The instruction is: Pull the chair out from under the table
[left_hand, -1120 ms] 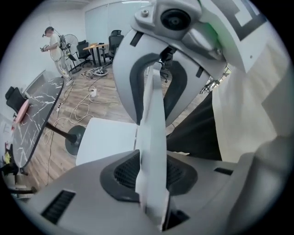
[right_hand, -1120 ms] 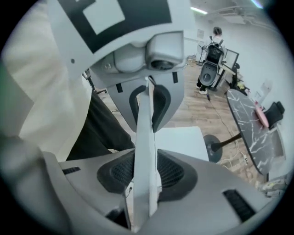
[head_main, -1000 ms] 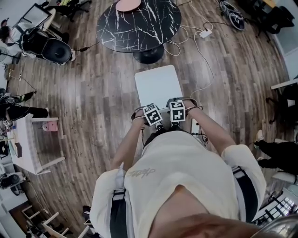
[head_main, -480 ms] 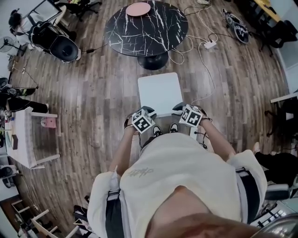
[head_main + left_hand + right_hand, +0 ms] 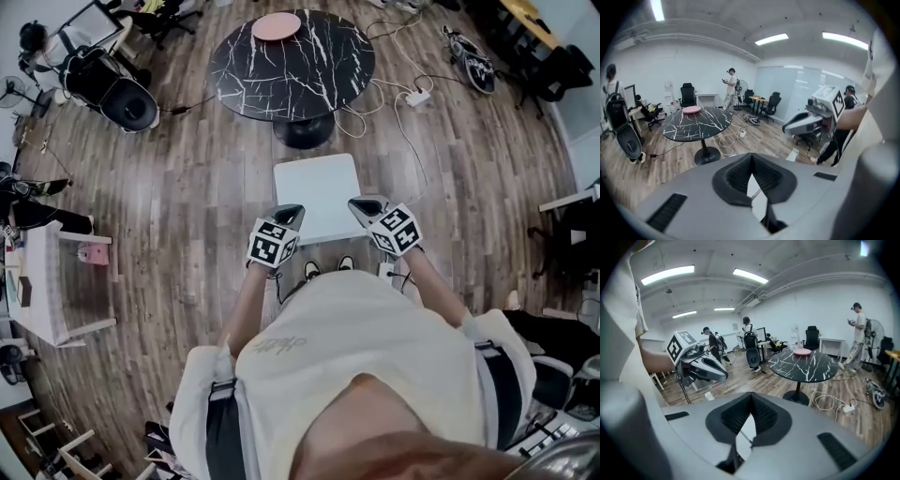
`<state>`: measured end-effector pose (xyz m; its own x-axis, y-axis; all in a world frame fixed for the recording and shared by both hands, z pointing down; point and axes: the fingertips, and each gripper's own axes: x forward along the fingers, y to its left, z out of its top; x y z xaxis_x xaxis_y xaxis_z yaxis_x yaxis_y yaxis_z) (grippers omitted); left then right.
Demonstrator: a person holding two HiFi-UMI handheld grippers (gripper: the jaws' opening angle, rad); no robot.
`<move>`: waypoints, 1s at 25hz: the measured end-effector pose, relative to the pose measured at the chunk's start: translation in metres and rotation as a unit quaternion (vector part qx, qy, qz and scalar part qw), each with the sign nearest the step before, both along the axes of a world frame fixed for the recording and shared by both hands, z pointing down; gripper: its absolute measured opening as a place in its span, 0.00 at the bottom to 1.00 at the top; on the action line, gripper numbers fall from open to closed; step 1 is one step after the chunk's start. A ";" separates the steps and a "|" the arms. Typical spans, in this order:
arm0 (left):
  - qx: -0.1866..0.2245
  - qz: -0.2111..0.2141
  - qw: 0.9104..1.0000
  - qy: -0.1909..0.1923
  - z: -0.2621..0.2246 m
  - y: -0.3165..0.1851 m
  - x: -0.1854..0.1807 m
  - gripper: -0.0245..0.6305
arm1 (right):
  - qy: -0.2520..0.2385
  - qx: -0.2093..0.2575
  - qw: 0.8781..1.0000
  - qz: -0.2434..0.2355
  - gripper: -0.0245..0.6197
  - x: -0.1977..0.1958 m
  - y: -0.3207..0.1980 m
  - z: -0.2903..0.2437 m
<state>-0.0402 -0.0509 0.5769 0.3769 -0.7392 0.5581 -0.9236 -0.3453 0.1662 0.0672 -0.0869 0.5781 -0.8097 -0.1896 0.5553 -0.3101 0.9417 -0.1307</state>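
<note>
The white chair (image 5: 317, 192) stands on the wood floor between the person and the round black marble table (image 5: 292, 52), clear of the table's pedestal. My left gripper (image 5: 289, 214) hovers over the seat's near left corner. My right gripper (image 5: 361, 204) hovers over the near right corner. Both are raised and touch nothing. In the left gripper view the jaws (image 5: 752, 161) have closed together, shut on nothing, with the white seat showing below them. The right gripper's jaws (image 5: 751, 401) are likewise shut and empty. Each gripper sees the other (image 5: 811, 119) (image 5: 698, 364).
A pink dish (image 5: 277, 26) lies on the table. Cables and a power strip (image 5: 417, 97) trail on the floor at the right of the pedestal. A black bag (image 5: 127, 101) sits far left, a white side table (image 5: 56, 281) at the left edge. People and office chairs stand further off.
Both grippers have lifted off the chair's near edge, where they were close together, and have spread apart to either side while rolling. The chair stays put.
</note>
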 end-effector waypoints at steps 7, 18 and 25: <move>0.070 -0.026 0.997 -0.035 -0.051 -0.022 -0.020 0.06 | -0.050 0.055 0.996 0.041 0.05 -0.003 -0.025 -0.067; 0.208 -0.063 0.976 -0.033 -0.157 -0.055 -0.034 0.06 | -0.116 0.146 0.981 0.051 0.05 -0.013 -0.050 -0.168; 0.265 -0.075 0.960 -0.044 -0.216 -0.061 -0.041 0.06 | -0.146 0.196 0.969 0.044 0.05 -0.019 -0.059 -0.215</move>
